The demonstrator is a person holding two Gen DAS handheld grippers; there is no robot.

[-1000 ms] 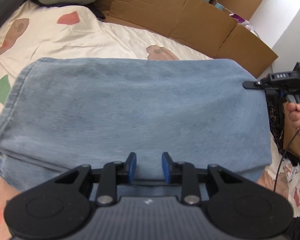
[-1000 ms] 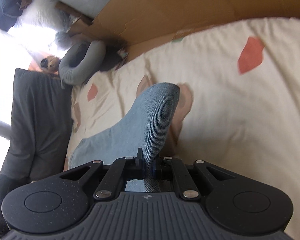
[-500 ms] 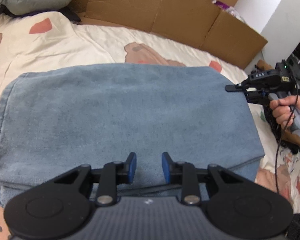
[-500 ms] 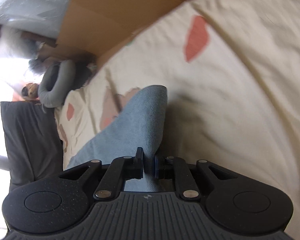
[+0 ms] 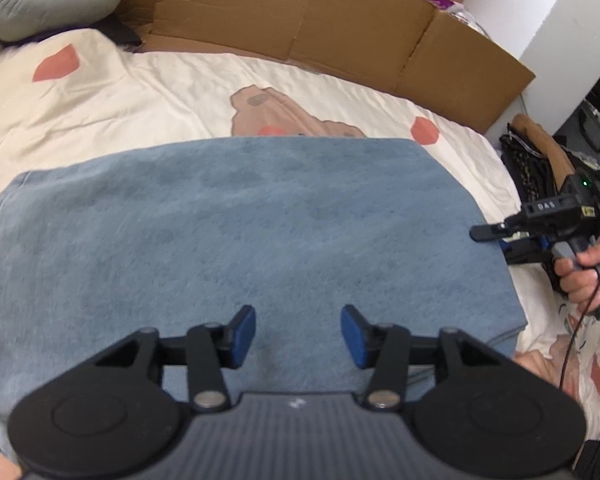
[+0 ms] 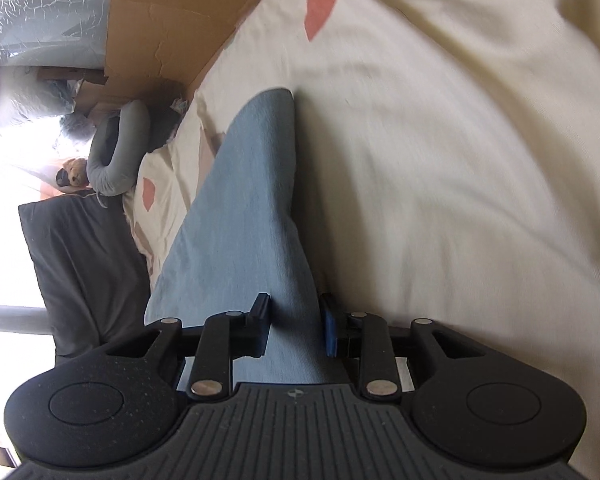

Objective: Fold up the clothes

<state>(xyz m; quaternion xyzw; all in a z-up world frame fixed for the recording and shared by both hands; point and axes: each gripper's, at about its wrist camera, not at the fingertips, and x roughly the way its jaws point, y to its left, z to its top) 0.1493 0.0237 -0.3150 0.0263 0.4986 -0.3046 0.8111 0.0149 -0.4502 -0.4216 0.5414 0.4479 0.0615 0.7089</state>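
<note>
Denim garment (image 5: 240, 240) flat under opening left gripper (image 5: 298, 336); right-wrist view: right gripper (image 6: 294, 330) opening around edge.

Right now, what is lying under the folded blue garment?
The blue garment rests on a cream bedsheet with brown and red patches. What the sheet shows directly beneath the garment is covered.
</note>
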